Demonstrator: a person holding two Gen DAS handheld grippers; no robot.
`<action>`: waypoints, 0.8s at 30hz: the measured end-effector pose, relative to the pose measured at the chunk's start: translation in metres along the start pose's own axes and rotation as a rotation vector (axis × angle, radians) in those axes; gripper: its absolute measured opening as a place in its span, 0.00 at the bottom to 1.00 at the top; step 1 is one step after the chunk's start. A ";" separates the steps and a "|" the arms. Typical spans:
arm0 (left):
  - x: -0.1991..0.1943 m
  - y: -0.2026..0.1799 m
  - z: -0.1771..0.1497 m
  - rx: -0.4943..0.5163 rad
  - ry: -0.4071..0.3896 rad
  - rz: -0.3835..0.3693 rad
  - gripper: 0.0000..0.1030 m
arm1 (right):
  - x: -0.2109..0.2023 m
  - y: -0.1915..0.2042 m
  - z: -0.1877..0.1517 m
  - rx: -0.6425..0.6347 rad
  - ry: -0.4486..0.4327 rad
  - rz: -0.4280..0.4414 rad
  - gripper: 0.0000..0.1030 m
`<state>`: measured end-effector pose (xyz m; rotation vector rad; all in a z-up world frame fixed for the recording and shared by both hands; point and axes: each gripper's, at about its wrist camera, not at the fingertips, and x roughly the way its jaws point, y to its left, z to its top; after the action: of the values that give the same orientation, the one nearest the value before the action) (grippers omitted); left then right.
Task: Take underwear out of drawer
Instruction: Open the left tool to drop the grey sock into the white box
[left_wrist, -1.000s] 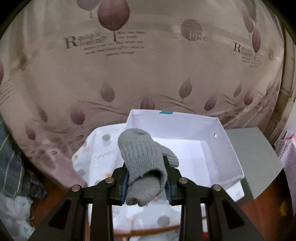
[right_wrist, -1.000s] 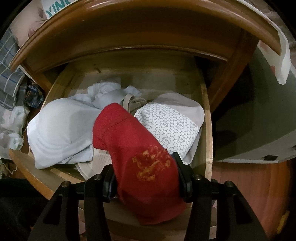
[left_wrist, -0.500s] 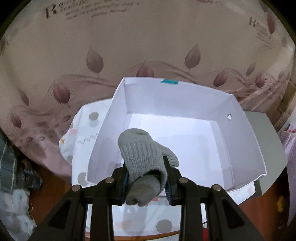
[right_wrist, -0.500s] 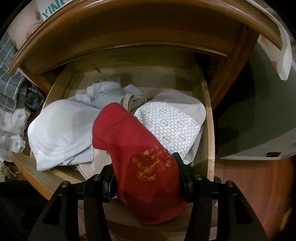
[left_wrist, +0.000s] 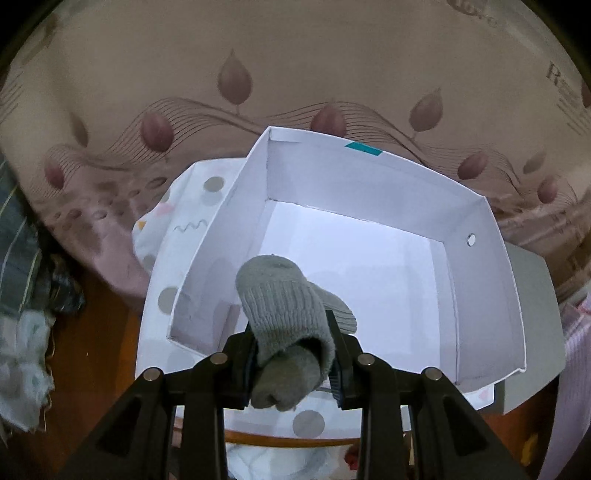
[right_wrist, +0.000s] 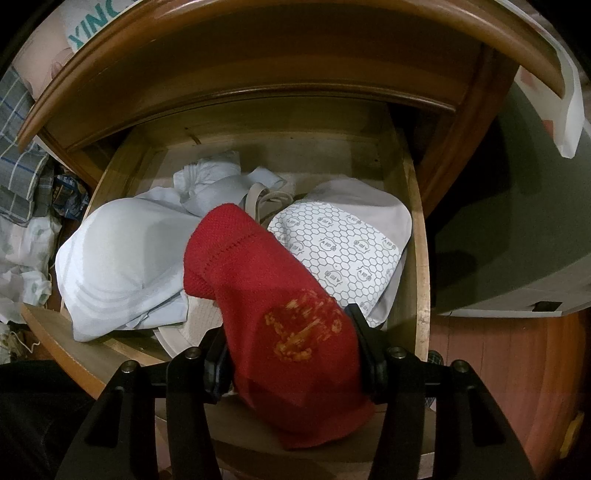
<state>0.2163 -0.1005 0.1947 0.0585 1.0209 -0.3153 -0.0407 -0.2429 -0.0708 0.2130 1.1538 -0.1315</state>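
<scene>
In the left wrist view my left gripper (left_wrist: 291, 354) is shut on a grey knitted sock (left_wrist: 284, 314), held over the near-left part of an open white box (left_wrist: 476, 291). In the right wrist view my right gripper (right_wrist: 288, 354) is shut on a red sock (right_wrist: 273, 302) with an orange print, held above the front of the open wooden drawer (right_wrist: 415, 236). In the drawer lie a white bra (right_wrist: 118, 266), a hexagon-patterned garment (right_wrist: 343, 251) and a crumpled white piece (right_wrist: 210, 177).
The box sits on a dotted white cloth (left_wrist: 192, 206) on a wooden surface, against a pink leaf-print bedspread (left_wrist: 295, 74). Checked and white fabrics (right_wrist: 22, 206) lie left of the drawer. A grey cabinet (right_wrist: 517, 229) stands to its right.
My left gripper has moved forward and down over the white box with the grey sock. My right gripper with the red sock has barely moved.
</scene>
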 end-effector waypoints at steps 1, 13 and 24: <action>-0.001 0.000 -0.002 -0.017 0.005 0.011 0.30 | 0.000 -0.001 0.000 -0.001 0.001 0.001 0.50; -0.004 -0.010 -0.008 -0.017 -0.012 0.105 0.30 | 0.000 0.000 0.000 0.006 0.004 0.005 0.51; -0.012 -0.012 0.001 0.083 -0.107 0.143 0.56 | 0.001 0.001 0.000 0.010 0.008 0.009 0.51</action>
<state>0.2075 -0.1098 0.2062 0.1867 0.8919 -0.2273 -0.0399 -0.2422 -0.0717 0.2279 1.1601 -0.1284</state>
